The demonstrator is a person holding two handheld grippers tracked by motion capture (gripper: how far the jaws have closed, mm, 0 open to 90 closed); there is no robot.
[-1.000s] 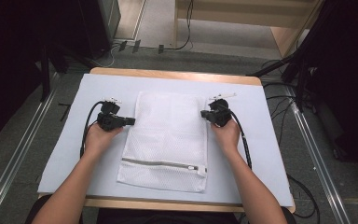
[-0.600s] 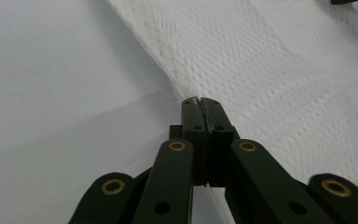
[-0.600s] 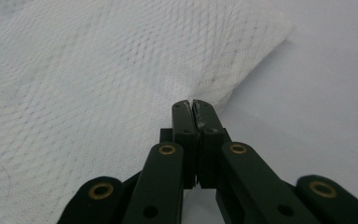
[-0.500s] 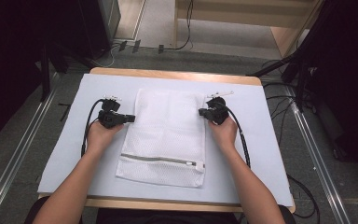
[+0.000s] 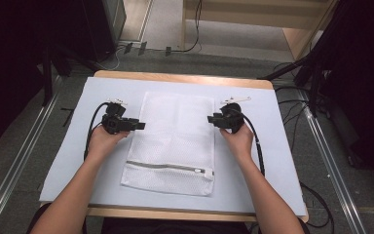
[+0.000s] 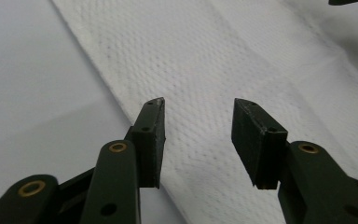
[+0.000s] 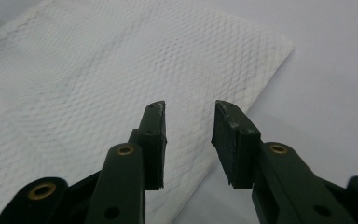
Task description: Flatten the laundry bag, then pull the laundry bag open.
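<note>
A white mesh laundry bag (image 5: pixel 173 136) lies flat on the pale sheet (image 5: pixel 272 161) that covers the table, its zipper (image 5: pixel 168 166) near the person's side. My left gripper (image 5: pixel 139 125) sits at the bag's left edge and points inward. Its jaws have just been opening and stand apart over the mesh (image 6: pixel 223 56), pinching nothing (image 6: pixel 198 105). At the bag's right edge my right gripper (image 5: pixel 210 118) faces inward too. Its jaws have also just been opening. They stand apart (image 7: pixel 189 106) above the bag's edge near a far corner (image 7: pixel 98 70), off the fabric.
The table's wooden rim (image 5: pixel 175 77) runs along the far side. Cables (image 5: pixel 259 146) trail from both grippers across the sheet. Metal floor rails (image 5: pixel 331 161) flank the table, with dark stands and more cables on the floor beyond.
Both grippers' jaws went from shut at the bag's side edges to apart. The bag has slid slightly away from the person and now lies flat.
</note>
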